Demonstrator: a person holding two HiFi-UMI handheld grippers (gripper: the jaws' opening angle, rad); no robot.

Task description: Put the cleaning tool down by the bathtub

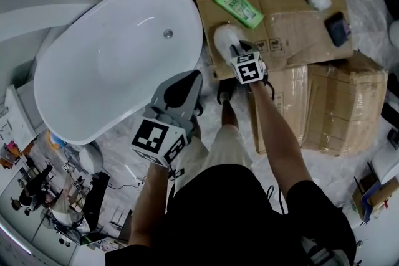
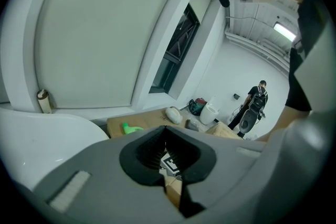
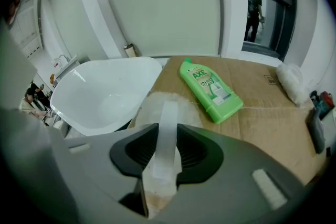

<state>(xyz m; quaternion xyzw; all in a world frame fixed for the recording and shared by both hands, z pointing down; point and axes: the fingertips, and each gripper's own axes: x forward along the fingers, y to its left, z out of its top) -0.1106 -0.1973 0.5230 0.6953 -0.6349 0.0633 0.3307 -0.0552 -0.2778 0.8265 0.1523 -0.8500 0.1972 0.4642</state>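
Dark clothing (image 1: 249,209) on the person fills the head view at 6 o'clock, and just beyond it the left gripper (image 1: 187,81) hangs idle over the floor, its fingers closed together on nothing. At 12 o'clock from it the right gripper (image 1: 240,50) has its fingers clamped on the pale, translucent strap of the cleaning tool (image 1: 223,36), a round, fluffy white pad. The pad sits at the near corner of the flattened cardboard (image 1: 280,9), just beside the rim of the bathtub (image 1: 118,53), which lies at 9 o'clock of it; whether it already rests on the cardboard I cannot tell. The step looks nearly done. To finish well, I would lower it until the soft pile takes its own weight flat, then part the fingers fully and lift straight up so the floppy strap does not snag. The tub is a smooth, glossy white oval; the cardboard is matt, creased brown. A hard green plastic bottle (image 1: 237,5) lies near, at 1 o'clock of the pad, and needs clearance
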